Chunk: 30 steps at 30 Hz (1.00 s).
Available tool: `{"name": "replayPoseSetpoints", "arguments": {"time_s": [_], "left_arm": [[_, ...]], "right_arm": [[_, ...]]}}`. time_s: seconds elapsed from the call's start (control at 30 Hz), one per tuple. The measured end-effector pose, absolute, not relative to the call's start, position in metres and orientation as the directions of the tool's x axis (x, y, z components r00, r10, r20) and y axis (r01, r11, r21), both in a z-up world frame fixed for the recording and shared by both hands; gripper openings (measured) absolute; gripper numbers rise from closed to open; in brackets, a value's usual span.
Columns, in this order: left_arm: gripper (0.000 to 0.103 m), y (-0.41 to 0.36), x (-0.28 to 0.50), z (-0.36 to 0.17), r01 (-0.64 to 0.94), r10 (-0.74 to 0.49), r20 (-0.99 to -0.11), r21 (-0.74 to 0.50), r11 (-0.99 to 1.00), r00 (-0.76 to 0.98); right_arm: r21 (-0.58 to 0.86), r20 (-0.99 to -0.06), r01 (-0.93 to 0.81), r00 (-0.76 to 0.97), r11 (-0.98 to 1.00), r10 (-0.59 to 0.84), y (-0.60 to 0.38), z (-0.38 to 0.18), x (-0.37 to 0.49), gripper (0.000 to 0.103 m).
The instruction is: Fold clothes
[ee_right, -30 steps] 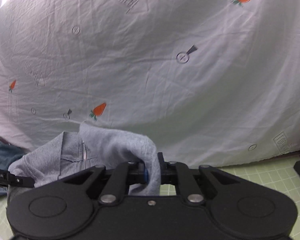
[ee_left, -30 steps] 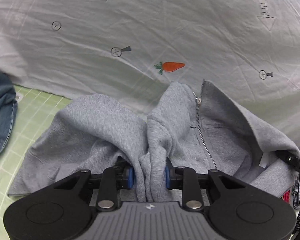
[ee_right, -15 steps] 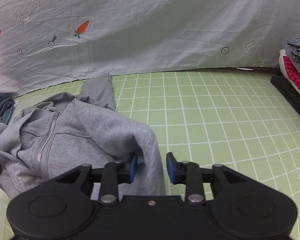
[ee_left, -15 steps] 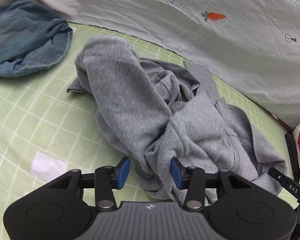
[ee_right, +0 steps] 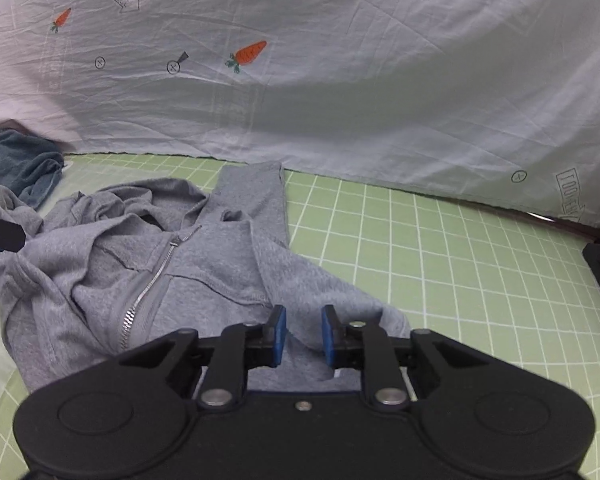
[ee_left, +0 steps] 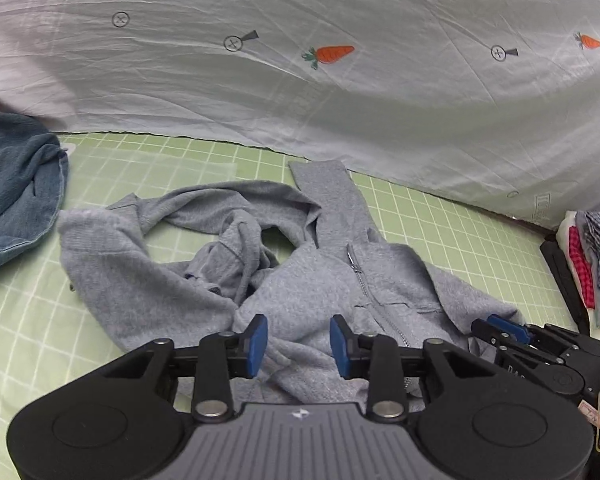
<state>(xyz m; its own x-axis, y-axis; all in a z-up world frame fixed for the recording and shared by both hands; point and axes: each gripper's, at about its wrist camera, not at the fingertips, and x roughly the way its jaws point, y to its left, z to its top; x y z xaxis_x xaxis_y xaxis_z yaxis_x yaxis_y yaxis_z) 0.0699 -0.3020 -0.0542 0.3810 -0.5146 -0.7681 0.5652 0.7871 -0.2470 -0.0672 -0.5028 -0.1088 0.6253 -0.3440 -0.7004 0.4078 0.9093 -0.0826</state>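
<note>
Both grippers, left [ee_left: 298,340] and right [ee_right: 303,336], jaws closing around hoodie [ee_left: 300,288] hem at 6 o'clock, should grip firmly before spreading it flat

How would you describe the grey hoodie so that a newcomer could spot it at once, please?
On the green grid mat, before the carrot-print sheet, lies a crumpled heap: the grey hoodie. Its metal zipper and pale fleece distinguish it from the blue denim garment nearby.

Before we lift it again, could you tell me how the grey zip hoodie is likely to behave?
The grey zip hoodie lies crumpled in soft folds, so it will probably droop. Its sleeve trails loose and would likely dangle. The fleece looks thick, so probably not slippery.
</note>
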Motion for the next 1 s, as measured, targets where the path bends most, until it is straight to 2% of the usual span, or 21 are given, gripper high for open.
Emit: {"name": "replayPoseSetpoints", "arguments": {"time_s": [0.13,0.3,0.4,0.47,0.53,0.57,0.6,0.67,0.73,1.0], "left_arm": [[0.033,-0.33,0.076,-0.079,0.592,-0.491,-0.801,-0.222,0.775,0.342],[0.035,-0.341,0.084,-0.1,0.583,-0.452,-0.831,-0.2,0.788,0.325],[0.036,-0.342,0.084,-0.106,0.597,-0.447,-0.834,-0.186,0.781,0.325],[0.036,-0.342,0.083,-0.11,0.605,-0.443,-0.835,-0.176,0.776,0.325],[0.036,-0.34,0.082,-0.112,0.601,-0.444,-0.834,-0.18,0.779,0.326],[0.036,-0.339,0.082,-0.113,0.599,-0.447,-0.833,-0.183,0.78,0.327],[0.033,-0.337,0.082,-0.112,0.595,-0.448,-0.832,-0.186,0.782,0.329],[0.016,-0.332,0.082,-0.11,0.583,-0.443,-0.832,-0.187,0.791,0.334],[0.009,-0.325,0.084,-0.107,0.566,-0.453,-0.829,-0.211,0.797,0.328],[0.002,-0.302,0.08,-0.082,0.542,-0.503,-0.793,-0.271,0.796,0.343]], "right_arm": [[-0.102,-0.749,0.489,0.536,0.866,-0.39,-0.524,-0.129,-0.072,0.018],[-0.086,-0.785,0.507,0.496,0.858,-0.372,-0.536,-0.142,-0.082,0.019],[-0.106,-0.789,0.495,0.486,0.863,-0.376,-0.532,-0.145,-0.081,0.023],[-0.11,-0.809,0.473,0.468,0.874,-0.355,-0.531,-0.15,-0.077,0.03],[-0.12,-0.814,0.469,0.459,0.875,-0.357,-0.531,-0.154,-0.075,0.029],[-0.12,-0.814,0.473,0.456,0.873,-0.359,-0.531,-0.153,-0.075,0.026],[-0.12,-0.815,0.477,0.454,0.871,-0.361,-0.532,-0.152,-0.076,0.024],[-0.106,-0.813,0.483,0.461,0.869,-0.355,-0.535,-0.147,-0.081,0.012],[-0.079,-0.811,0.497,0.472,0.864,-0.346,-0.538,-0.14,-0.089,0.004],[0.105,-0.758,0.588,0.569,0.802,-0.318,-0.547,-0.105,-0.12,0.0]]}}
